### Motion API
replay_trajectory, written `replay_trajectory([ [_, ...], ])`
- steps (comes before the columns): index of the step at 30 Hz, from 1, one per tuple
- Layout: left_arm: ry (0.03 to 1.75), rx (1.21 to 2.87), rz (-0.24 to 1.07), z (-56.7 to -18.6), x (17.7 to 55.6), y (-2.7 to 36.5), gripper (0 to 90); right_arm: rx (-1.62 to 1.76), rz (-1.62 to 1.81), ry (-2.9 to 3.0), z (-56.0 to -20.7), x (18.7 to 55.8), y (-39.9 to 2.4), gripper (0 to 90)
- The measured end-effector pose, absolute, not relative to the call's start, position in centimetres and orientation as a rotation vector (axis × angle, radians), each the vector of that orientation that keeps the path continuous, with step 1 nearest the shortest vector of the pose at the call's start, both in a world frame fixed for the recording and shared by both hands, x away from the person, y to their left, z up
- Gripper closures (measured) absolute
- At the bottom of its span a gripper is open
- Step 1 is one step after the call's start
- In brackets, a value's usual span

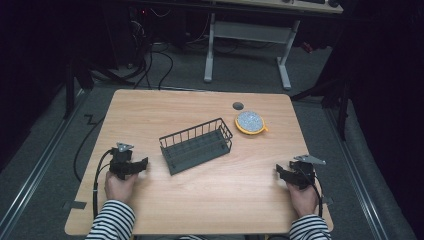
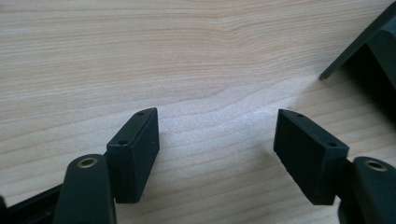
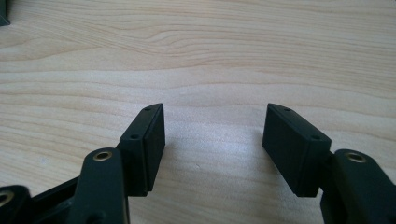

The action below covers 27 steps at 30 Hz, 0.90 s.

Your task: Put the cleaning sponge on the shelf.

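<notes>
Basket [image 1: 196, 145] mid-table w/ no readable label; jaws apart.

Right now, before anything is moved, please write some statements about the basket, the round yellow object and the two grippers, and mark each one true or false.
1. The wire basket holds nothing. True.
2. The round yellow object lies inside the basket. False: it lies on the table, beside the basket's far right end.
3. The left gripper has its jaws apart with nothing between them. True.
4. The right gripper is shut on the yellow object. False: its jaws are open over bare wood, far from that object.
5. Both grippers are at the near side of the table, one on each side of the basket. True.
</notes>
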State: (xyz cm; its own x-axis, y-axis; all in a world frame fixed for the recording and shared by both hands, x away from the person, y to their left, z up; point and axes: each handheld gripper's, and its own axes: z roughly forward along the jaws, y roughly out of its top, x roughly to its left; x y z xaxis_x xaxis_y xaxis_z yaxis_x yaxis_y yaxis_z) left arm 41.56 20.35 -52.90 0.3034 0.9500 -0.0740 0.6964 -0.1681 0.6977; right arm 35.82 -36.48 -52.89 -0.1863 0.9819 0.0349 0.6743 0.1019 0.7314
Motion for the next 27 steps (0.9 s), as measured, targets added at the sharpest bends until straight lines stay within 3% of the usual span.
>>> replay_trajectory([
  [7,1.377,1.946,0.596,-53.7,41.3,20.2,28.7,1.617,0.836,1.981,-52.2,37.1,-35.9,41.1],
  [27,1.399,1.935,0.603,-53.7,41.2,20.2,28.0,1.627,0.782,2.058,-47.3,45.7,-31.4,37.9],
])
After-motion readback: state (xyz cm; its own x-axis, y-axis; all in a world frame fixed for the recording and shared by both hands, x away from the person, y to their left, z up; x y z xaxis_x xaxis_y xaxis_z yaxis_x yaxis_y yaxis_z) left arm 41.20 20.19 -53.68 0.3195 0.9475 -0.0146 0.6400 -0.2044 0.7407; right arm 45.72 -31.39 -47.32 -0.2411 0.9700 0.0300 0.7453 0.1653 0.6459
